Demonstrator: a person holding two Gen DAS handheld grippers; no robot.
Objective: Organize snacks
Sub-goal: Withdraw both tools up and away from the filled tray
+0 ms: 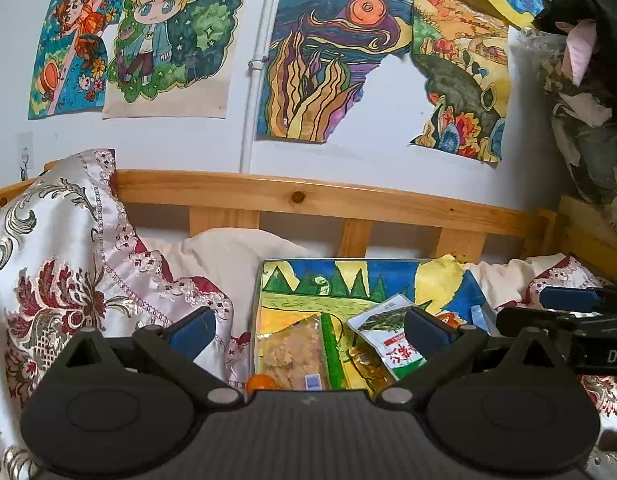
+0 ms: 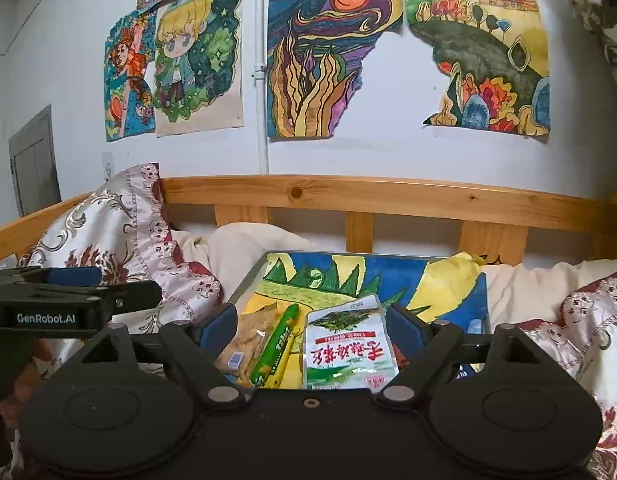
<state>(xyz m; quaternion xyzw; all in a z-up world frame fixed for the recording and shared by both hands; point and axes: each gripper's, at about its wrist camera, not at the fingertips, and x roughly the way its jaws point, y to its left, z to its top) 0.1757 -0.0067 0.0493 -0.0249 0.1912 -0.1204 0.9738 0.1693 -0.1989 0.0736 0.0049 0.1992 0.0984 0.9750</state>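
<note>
Snacks [image 2: 350, 344] lie loose in a tray [image 2: 448, 276] on the soft bed [image 2: 548, 280]; both grippers' jaws stand spread, empty. A careless nudge could tip the tray.

Several snacks lie on a painted board [image 2: 448, 280] resting on the bed. A white pouch [image 2: 348, 344] with a green tree picture and red lettering lies flat, its top edge toward the wall. Just left of it lies a green stick-shaped snack [image 2: 278, 344], slanted, with a yellow wrapper beside its lower end. Further left is a clear packet [image 2: 248, 336] of pale brown pieces with a small blue label. A gold-wrapped sweet [image 1: 364, 360] sits near the pouch, and a small orange ball [image 1: 260, 383] lies by the clear packet.
</note>
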